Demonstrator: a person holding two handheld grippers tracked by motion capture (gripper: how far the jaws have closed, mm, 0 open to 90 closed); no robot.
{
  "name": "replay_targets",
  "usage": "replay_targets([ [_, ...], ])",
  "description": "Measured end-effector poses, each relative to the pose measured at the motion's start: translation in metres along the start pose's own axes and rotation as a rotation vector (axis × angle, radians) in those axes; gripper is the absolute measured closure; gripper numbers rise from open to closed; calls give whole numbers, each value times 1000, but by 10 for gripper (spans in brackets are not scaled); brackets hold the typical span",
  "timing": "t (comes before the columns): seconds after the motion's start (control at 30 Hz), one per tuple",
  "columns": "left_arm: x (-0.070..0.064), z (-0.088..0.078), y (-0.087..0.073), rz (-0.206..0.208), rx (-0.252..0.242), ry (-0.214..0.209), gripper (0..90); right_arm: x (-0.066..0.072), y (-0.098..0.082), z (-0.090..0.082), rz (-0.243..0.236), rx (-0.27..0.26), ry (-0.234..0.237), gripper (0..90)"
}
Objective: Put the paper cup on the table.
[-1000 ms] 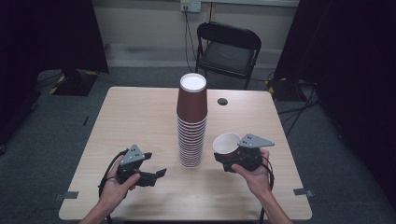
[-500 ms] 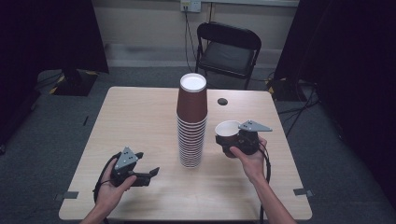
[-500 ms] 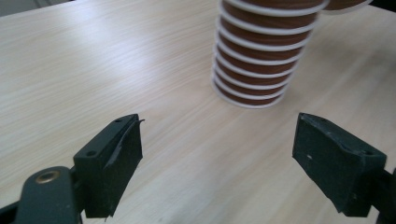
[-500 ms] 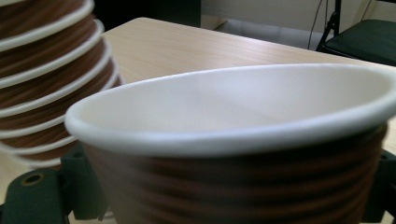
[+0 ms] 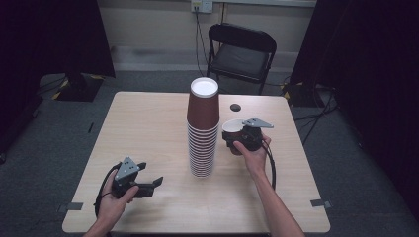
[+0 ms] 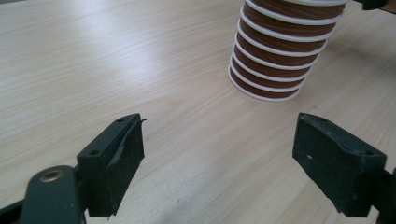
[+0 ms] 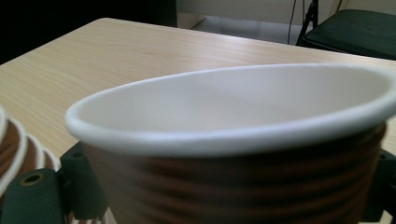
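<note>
A single paper cup (image 5: 233,129), brown outside and white inside, sits mouth-up between the jaws of the right claw (image 5: 241,138), which holds it by its ribbed wall just beside the tall stack of cups (image 5: 202,129) at the middle of the worktop (image 5: 148,128). In the right gripper view the cup's rim (image 7: 224,135) spans the frame, with the black jaws pressed to either side of it. The left claw (image 5: 153,183) rests low near the front edge of the worktop, its jaws spread wide with nothing between them, pointed toward the foot of the stack (image 6: 273,70). The stack stands mouth-down, while the held cup faces up, so the step in hand looks like carrying one separated cup clear of the pile. The next move likely calls for setting it down on bare worktop to the right, upright, and easing the jaws apart without tipping it. A small dark disc (image 5: 235,107) lies behind it.
</note>
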State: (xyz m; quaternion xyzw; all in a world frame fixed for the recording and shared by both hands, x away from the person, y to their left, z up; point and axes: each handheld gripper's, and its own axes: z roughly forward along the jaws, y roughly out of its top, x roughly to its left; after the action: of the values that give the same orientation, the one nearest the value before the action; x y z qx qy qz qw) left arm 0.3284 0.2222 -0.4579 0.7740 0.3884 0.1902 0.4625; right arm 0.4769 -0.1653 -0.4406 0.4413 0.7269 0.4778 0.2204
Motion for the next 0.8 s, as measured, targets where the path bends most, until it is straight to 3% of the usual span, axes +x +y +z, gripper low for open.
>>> replay_targets([
  [0.2,0,4,-1,8,22,0,166,-3,-3,18,30,-4,-7,102],
  [0.5,-3,5,-2,20,36,-14,168,0,-12,33,31,-42,-22,103],
  [0.8,-3,5,-2,10,24,-14,168,0,-23,19,27,-53,-4,99],
])
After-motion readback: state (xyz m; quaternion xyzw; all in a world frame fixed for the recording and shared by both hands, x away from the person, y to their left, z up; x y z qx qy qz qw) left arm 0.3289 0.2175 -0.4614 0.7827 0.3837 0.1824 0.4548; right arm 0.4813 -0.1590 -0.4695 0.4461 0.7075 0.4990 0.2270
